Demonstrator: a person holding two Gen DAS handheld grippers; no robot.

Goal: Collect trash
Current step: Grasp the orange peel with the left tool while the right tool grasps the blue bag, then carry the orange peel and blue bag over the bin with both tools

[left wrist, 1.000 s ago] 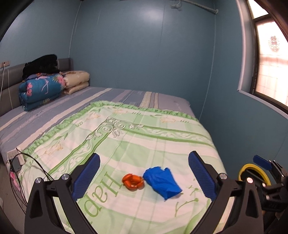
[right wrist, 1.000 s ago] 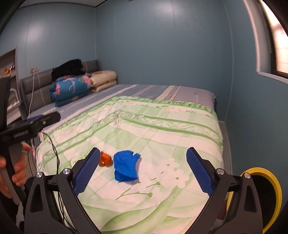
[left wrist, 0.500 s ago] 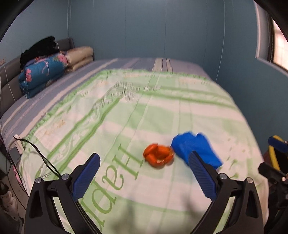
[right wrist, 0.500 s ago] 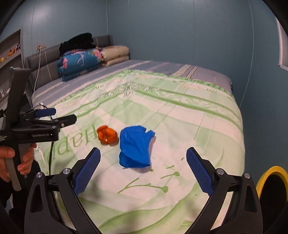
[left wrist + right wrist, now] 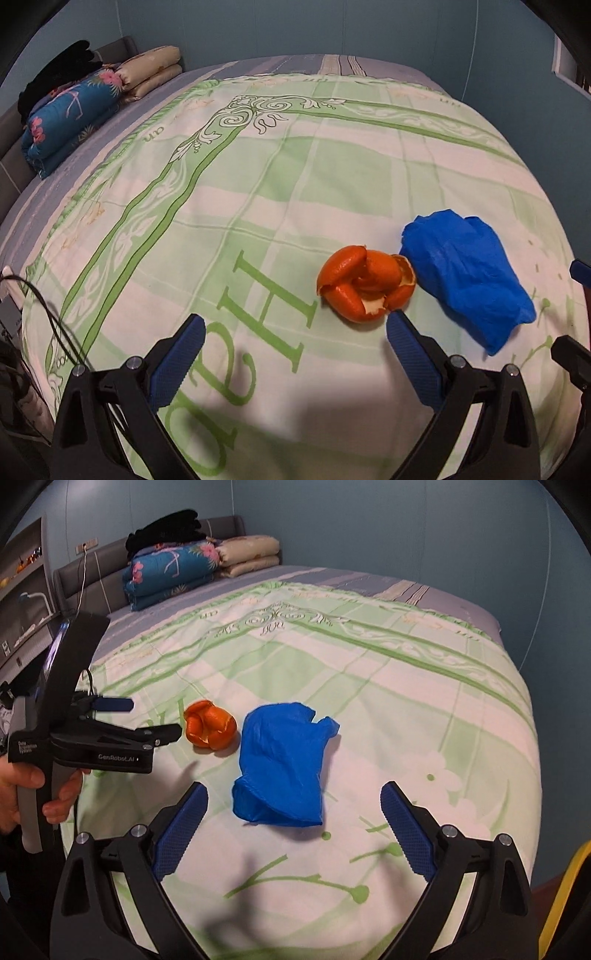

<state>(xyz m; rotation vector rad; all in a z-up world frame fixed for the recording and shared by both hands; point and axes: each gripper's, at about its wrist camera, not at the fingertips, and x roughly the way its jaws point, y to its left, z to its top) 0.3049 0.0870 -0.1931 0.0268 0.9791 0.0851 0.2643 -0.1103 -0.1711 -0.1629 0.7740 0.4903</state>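
A curled orange peel (image 5: 365,286) and a crumpled blue plastic bag (image 5: 282,764) lie touching on a green-checked bed quilt (image 5: 258,177); the left gripper (image 5: 295,334) hovers spread and empty beside the peel; the right gripper (image 5: 293,801), fingers narrowing around nothing, frames the bag; the approach step seems underway, and next each must likely lower and pinch.

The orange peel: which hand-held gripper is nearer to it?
Left. The left hand-held gripper reaches the orange peel, open. The right hand-held gripper, jaws closing, faces the blue bag.
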